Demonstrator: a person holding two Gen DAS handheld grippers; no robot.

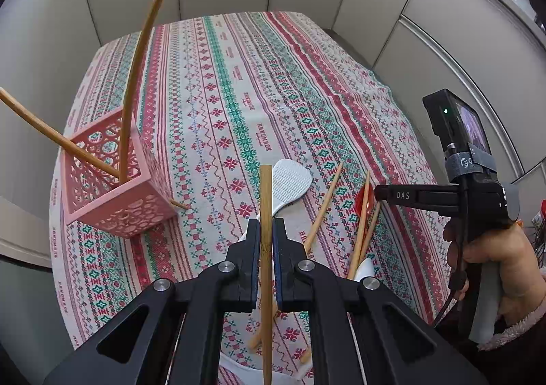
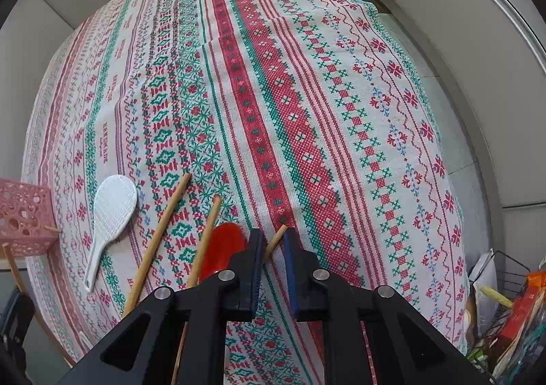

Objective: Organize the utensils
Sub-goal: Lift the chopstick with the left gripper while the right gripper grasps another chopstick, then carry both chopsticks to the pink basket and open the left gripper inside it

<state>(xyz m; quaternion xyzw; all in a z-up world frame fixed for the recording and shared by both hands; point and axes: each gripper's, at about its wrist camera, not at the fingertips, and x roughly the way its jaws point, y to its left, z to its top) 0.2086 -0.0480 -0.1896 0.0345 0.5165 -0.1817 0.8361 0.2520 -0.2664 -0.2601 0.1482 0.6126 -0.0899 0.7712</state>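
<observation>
The left tool sits nearest the lens, its two blue-padded jaws pinching a bamboo chopstick that stands upright between them, lifted above the surface. Right of the pink basket, which holds two more chopsticks leaning out of its open top, lies the white rice paddle, and farther right a loose chopstick, then the red spoon with chopsticks crossing it. The right tool hangs low over that pile, farthest from the basket, its jaws spread with a chopstick tip showing in the gap; whether they touch it is hard to say. Its black finger reads "DAS". The striped red-and-green tablecloth on the surface repeats the word "HANDMADE".
</observation>
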